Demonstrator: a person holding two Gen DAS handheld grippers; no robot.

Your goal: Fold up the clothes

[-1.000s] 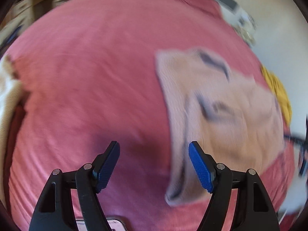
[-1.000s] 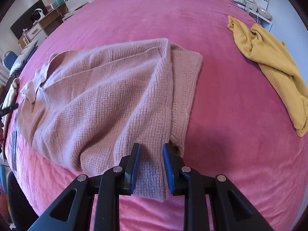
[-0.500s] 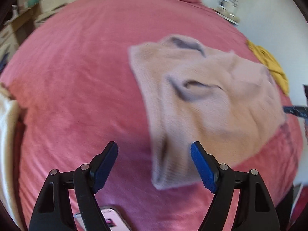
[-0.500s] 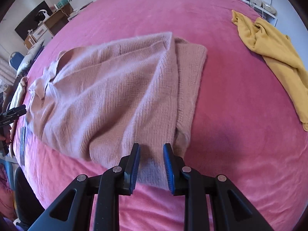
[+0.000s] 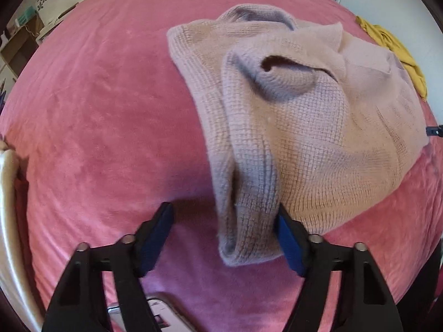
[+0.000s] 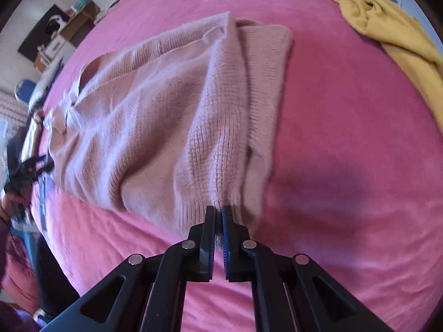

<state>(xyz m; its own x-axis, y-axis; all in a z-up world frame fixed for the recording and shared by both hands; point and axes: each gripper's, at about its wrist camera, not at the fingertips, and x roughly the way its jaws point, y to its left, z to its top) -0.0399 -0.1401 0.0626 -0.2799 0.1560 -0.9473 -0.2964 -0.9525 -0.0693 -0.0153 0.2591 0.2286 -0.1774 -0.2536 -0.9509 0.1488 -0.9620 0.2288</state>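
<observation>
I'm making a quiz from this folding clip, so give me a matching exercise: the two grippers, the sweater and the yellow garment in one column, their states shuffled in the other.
Things:
1. left gripper
2. right gripper
3. sweater
4. yellow garment

States:
A. lying apart on the bed, untouched
B. shut on the knit hem
C. open, jaws on either side of a sleeve cuff
D. partly folded, one edge pinched

Pairs: 1-C, 2-B, 3-D, 4-A
</observation>
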